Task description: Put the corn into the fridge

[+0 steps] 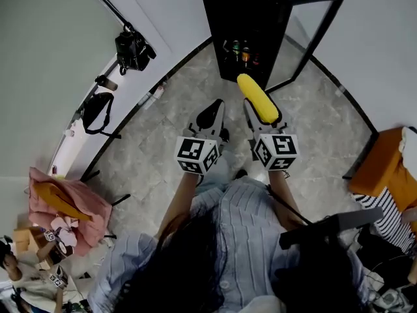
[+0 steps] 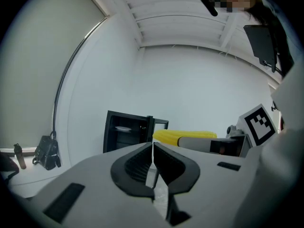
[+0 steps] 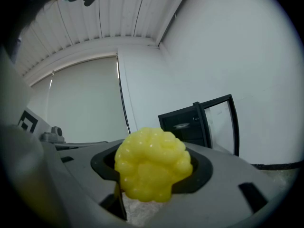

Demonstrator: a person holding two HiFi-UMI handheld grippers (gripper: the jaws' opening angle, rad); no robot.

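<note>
Pale stone-look floor runs up to a black mini fridge (image 1: 251, 31) at your 12 o'clock. Its glass door (image 1: 313, 38) is already swung wide toward 1 o'clock, so there's nothing left to open. Your right gripper (image 1: 259, 109) is pinching the corn (image 1: 256, 95) lengthwise. The yellow cob pokes out past the jaws and points at the fridge, but it's well short of the opening. Your left gripper (image 1: 210, 115) sits just beside it, around 11 o'clock, with its jaws pressed together on nothing. I'd call this the carry stage: cob in hand, not delivered yet. For the next move you'll probably want to reach forward and down, since the fridge sits low on the floor. Feed the cob in tip first toward 12 o'clock and pick a free bit of shelf. There are some bottles (image 1: 240, 49) inside, so steer around them. Watch the door edge on your 1 o'clock side, and let go only once the corn is resting on something.
</note>
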